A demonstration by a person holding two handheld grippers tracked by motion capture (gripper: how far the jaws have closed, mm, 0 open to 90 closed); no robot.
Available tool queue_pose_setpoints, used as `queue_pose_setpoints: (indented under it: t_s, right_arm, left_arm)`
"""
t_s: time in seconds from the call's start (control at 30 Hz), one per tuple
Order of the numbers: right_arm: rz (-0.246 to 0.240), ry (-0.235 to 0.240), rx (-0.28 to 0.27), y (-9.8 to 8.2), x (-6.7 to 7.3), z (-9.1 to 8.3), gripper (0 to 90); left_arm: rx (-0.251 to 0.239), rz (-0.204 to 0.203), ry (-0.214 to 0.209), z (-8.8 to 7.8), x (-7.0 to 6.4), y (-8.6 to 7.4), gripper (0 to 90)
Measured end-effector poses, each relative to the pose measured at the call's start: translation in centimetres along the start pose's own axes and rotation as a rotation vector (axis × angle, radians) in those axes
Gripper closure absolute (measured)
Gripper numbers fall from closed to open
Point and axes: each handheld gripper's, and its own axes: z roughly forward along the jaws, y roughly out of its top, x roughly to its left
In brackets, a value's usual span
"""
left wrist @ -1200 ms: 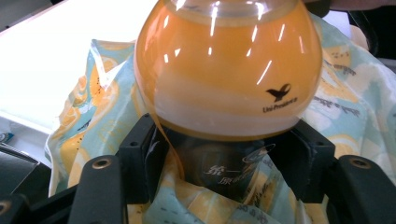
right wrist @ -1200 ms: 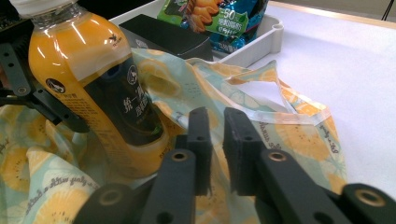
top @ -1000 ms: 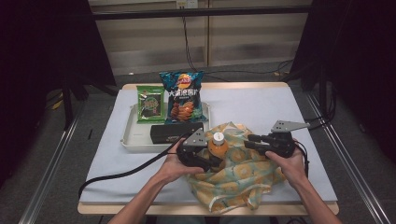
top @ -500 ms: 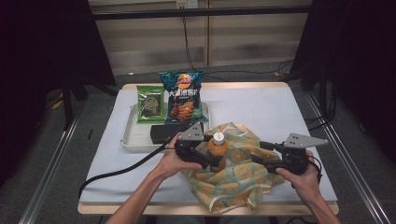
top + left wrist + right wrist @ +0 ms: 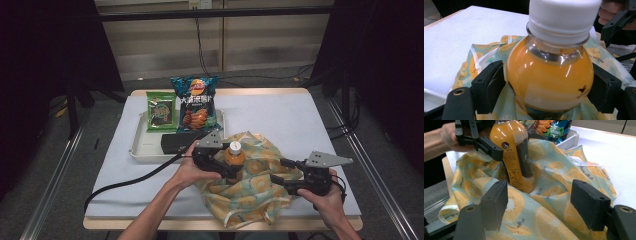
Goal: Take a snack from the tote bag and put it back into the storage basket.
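Note:
An orange juice bottle [image 5: 234,155] with a white cap stands upright on a pale green fruit-print cloth bag [image 5: 250,197] at the table's front middle. My left gripper [image 5: 234,168] is shut on the bottle [image 5: 549,80], one pad against each side of its shoulder; its jaws have just been opening slightly with the bottle still between them. My right gripper [image 5: 278,170] hovers low over the bag's right part, a short way right of the bottle. Its jaws have just been opening and stand open [image 5: 541,202], with only the bag's fabric [image 5: 549,220] under the gap.
A white tray [image 5: 142,150] sits at the back left, with a blue chip bag [image 5: 195,102], a green snack packet [image 5: 161,111] and a black box [image 5: 177,141]. White table cover [image 5: 300,120] stretches to the right. The left gripper's cable [image 5: 130,180] trails to the front left.
My right gripper has drawn away from the bottle, to the right and toward the table's front edge, and its jaws have widened. The left gripper and the bottle stay in place.

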Motion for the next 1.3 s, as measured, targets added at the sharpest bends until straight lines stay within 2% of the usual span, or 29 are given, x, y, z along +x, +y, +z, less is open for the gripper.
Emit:
queue_pose_setpoints:
  t_s: [0.07, 0.13, 0.23, 0.27, 0.33, 0.4, 0.47, 0.6, 0.67, 0.8, 0.9, 0.97, 1.03, 1.13, 1.3]
  right_arm:
    - [-0.002, -0.005, 0.000, -0.1, 0.0, 0.1, 30.1]
    - [0.001, -0.002, 0.008, -0.2, 0.0, 0.1, 30.1]
    - [0.000, 0.000, 0.006, -0.3, -0.1, 0.1, 30.1]
    - [0.006, -0.003, 0.007, -0.3, -0.1, 0.1, 30.1]
    - [0.004, -0.003, 0.009, -0.4, -0.1, 0.1, 30.2]
    - [0.002, -0.002, 0.006, -0.4, -0.1, 0.1, 30.1]
    - [0.004, -0.005, 0.003, -0.4, 0.0, 0.1, 28.9]
    - [-0.009, -0.017, 0.004, -0.4, 0.1, 0.1, 23.0]
    - [-0.013, -0.029, -0.002, -0.5, 0.3, 0.2, 18.5]
    - [-0.019, -0.034, -0.020, -0.4, 0.4, 0.1, 10.8]
    - [-0.019, -0.031, -0.027, -0.4, 0.5, -0.1, 9.9]
    - [-0.022, -0.033, -0.028, -0.4, 0.5, 0.0, 9.4]
    - [-0.020, -0.028, -0.027, -0.4, 0.5, 0.0, 9.4]
    - [-0.023, -0.028, -0.030, -0.4, 0.5, 0.0, 9.4]
    - [-0.007, -0.027, -0.033, -0.5, 0.3, -0.1, 3.4]
  left_arm:
    - [0.011, -0.006, -0.005, 0.3, 0.0, 0.0, 23.8]
    - [0.028, 0.003, 0.000, 0.3, -0.2, 0.2, 30.2]
    - [0.034, -0.006, 0.003, 0.3, -0.3, 0.3, 30.7]
    - [0.039, 0.005, 0.000, 0.3, -0.3, 0.3, 30.8]
    - [0.038, -0.013, -0.004, 0.2, -0.3, 0.3, 31.0]
    - [0.046, -0.005, -0.018, 0.1, -0.3, 0.4, 31.1]
    - [0.043, -0.010, -0.031, -0.1, -0.5, 0.5, 31.1]
    - [0.030, -0.014, -0.028, -0.6, -0.9, 0.8, 31.2]
    - [0.034, -0.009, -0.018, -1.0, -1.1, 1.0, 31.1]
    - [0.015, -0.027, -0.009, -1.6, -1.2, 1.3, 31.1]
    - [0.012, -0.019, -0.003, -2.0, -1.2, 1.6, 31.2]
    - [0.004, -0.038, -0.007, -2.2, -1.1, 1.7, 31.2]
    - [0.004, -0.030, -0.003, -2.5, -1.2, 1.9, 31.2]
    - [-0.014, -0.049, -0.005, -2.9, -1.1, 2.1, 31.1]
    - [-0.036, -0.059, -0.001, -3.9, -0.9, 2.7, 31.2]
